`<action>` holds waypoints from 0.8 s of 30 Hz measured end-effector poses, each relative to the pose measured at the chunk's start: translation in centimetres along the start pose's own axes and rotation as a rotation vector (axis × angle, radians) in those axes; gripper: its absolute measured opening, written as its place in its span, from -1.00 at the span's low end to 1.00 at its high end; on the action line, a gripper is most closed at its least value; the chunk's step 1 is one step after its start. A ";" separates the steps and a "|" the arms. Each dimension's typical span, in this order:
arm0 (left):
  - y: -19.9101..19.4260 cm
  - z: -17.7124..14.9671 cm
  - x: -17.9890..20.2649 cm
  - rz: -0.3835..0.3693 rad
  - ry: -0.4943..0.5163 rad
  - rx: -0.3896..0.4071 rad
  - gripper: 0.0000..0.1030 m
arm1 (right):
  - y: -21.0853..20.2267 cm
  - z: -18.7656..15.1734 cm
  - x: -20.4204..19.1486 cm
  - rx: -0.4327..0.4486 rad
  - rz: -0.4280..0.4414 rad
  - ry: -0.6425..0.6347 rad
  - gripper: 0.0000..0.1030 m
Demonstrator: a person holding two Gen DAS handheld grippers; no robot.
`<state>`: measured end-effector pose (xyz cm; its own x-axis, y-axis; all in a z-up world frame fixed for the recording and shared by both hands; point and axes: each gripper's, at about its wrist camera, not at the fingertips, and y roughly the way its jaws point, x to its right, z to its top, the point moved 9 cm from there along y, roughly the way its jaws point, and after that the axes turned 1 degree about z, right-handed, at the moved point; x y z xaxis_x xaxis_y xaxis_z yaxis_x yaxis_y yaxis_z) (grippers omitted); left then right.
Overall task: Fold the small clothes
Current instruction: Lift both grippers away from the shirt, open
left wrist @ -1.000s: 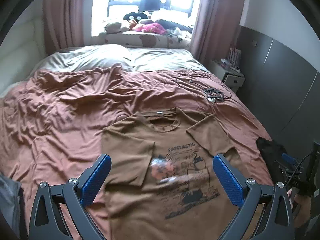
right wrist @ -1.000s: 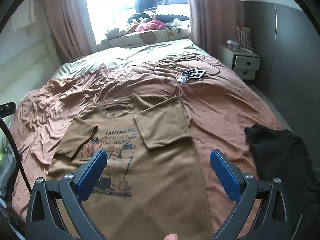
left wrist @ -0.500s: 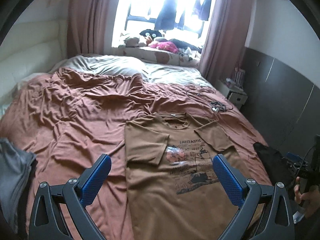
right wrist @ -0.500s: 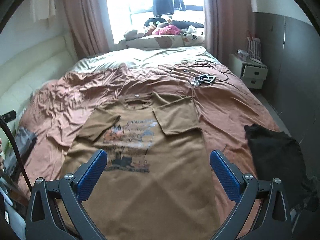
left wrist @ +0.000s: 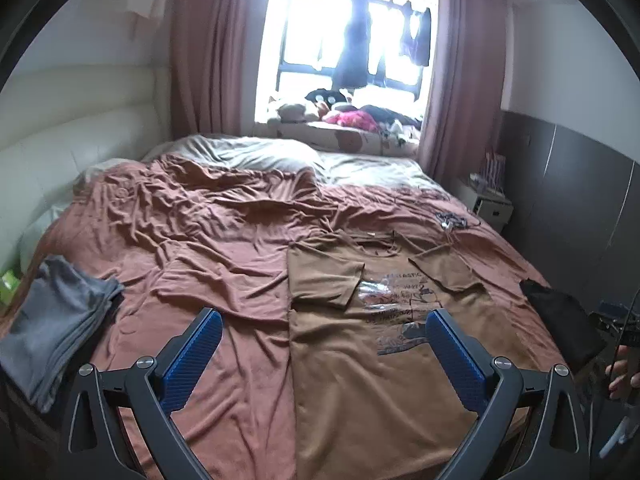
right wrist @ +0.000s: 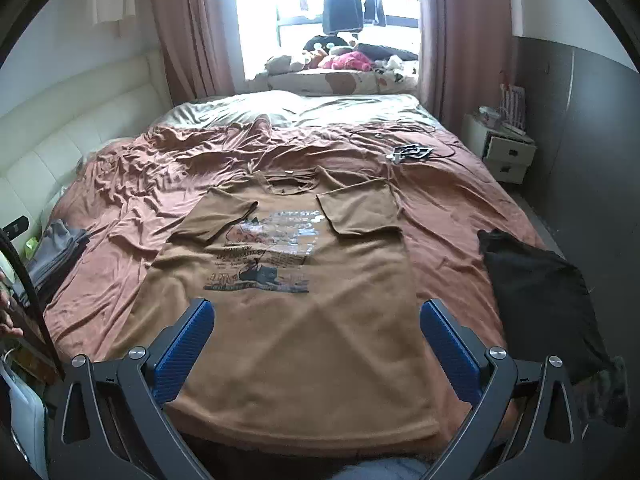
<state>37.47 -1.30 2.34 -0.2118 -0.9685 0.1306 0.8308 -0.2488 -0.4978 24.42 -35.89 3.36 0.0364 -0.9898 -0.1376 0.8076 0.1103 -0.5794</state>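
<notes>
A brown T-shirt [right wrist: 304,320] with a dark printed picture lies flat on the rust-coloured bedspread [right wrist: 160,168], both sleeves folded in over the chest. My right gripper [right wrist: 317,322] hovers open above the shirt's lower half, nothing between its blue pads. In the left wrist view the same shirt [left wrist: 360,380] lies to the right of centre. There my left gripper [left wrist: 323,332] is open too, spanning the shirt's left edge from above and behind, its left finger over bare bedspread.
Folded grey clothes [left wrist: 52,320] are stacked at the bed's left edge. A black garment [right wrist: 536,292] lies at the right edge. Cables [right wrist: 412,152] rest on the far right of the bed, a white nightstand [right wrist: 504,152] beyond. A hand [left wrist: 620,376] shows at far right.
Both grippers have pulled back and risen away from the shirt, so more of the bed and room shows. The left one also swung left. The shirt has not moved.
</notes>
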 end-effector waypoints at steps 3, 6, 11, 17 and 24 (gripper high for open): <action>-1.5 -1.5 -0.1 -0.004 -0.007 -0.009 0.99 | -1.3 -1.1 -0.1 0.017 -0.024 -0.001 1.00; -2.9 -3.0 0.1 -0.037 -0.016 -0.027 0.99 | -2.7 -2.4 0.0 0.025 -0.018 0.017 1.00; -5.0 -5.1 -0.4 -0.044 -0.035 -0.012 0.99 | -4.7 -4.3 0.3 0.043 0.010 0.055 1.00; -6.4 -7.5 -1.4 -0.042 -0.064 -0.014 0.99 | -5.4 -6.4 0.8 0.053 0.023 0.068 1.00; -7.8 -9.4 -2.2 -0.033 -0.064 -0.006 0.99 | -5.9 -8.9 0.5 0.083 0.003 0.044 1.00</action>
<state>26.56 2.72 -2.11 -0.2055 -0.9577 0.2013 0.8210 -0.2807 -0.4972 14.49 -36.21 -0.44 0.0148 -0.9844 -0.1753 0.8535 0.1038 -0.5107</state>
